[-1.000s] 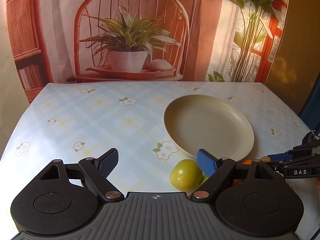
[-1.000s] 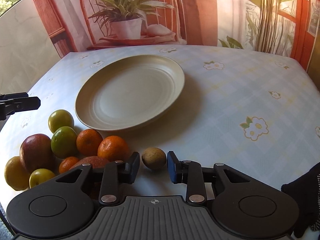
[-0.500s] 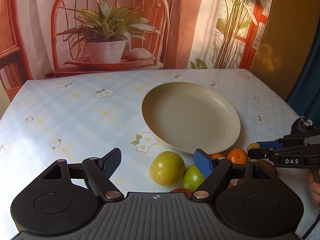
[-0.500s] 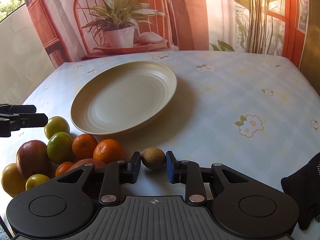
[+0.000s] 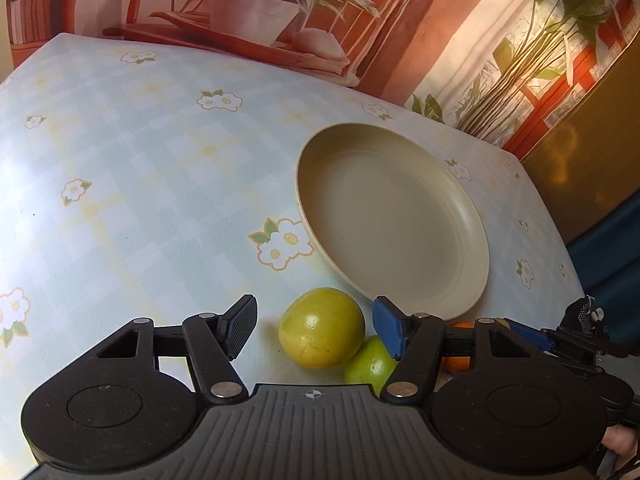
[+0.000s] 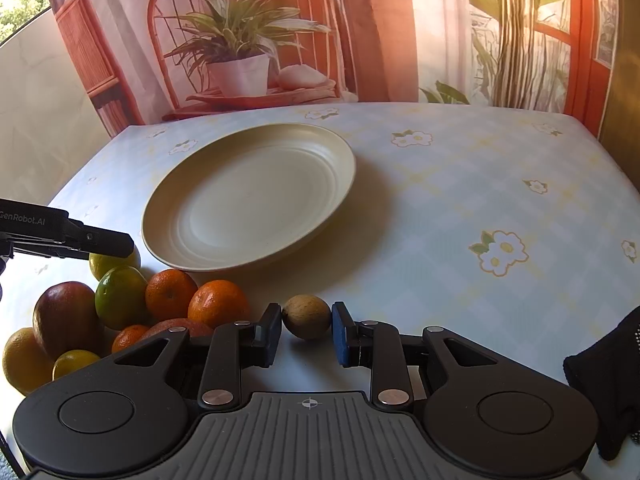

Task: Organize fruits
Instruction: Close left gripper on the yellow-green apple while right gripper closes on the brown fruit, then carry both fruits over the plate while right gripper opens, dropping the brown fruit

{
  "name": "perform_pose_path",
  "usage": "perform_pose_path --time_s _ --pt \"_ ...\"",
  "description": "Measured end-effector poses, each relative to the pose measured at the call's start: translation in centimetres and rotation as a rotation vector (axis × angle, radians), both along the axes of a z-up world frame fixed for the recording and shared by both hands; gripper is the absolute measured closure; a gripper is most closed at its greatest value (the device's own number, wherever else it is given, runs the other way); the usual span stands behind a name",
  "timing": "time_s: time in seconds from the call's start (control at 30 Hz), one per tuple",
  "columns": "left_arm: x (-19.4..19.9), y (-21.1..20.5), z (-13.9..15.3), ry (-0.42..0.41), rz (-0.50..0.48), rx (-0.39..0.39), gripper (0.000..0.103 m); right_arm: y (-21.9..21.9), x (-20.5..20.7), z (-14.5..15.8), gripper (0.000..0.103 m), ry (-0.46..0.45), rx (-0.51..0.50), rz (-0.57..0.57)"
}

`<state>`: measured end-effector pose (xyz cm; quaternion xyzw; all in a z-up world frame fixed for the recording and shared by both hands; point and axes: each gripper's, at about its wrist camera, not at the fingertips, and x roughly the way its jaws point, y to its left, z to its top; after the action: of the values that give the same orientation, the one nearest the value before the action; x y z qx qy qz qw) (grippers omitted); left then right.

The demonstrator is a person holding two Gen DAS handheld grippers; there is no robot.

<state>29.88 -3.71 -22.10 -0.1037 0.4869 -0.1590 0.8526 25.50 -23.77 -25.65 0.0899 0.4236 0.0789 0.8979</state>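
A yellow-green fruit (image 5: 322,333) lies between the left tool's (image 5: 316,326) jaws, which have just been closing but stand apart from it. The right tool (image 6: 306,330), tilted downward, is clamped on a small brown fruit (image 6: 307,316). Both fruits rest on the flowered counter (image 6: 460,208), near the cream plate (image 6: 250,196).

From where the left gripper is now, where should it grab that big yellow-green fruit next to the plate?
Grip the yellow-green fruit across its widest middle, coming down from above. It is round, so lower holds would slip. The green fruit touches its right side, so slide that finger in carefully.
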Motion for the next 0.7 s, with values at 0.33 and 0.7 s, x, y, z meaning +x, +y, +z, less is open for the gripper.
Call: perform_pose_path --time_s 0.33,0.7 --pt "0.0 -0.6 -0.7 -0.019 -0.038 0.018 0.048 0.1 0.1 0.0 0.078 0.000 0.004 -0.003" --pt "-1.0 0.0 2.0 -0.118 -0.076 0.068 0.053 -0.6 -0.4 2.0 0.078 -0.059 0.023 -0.017"
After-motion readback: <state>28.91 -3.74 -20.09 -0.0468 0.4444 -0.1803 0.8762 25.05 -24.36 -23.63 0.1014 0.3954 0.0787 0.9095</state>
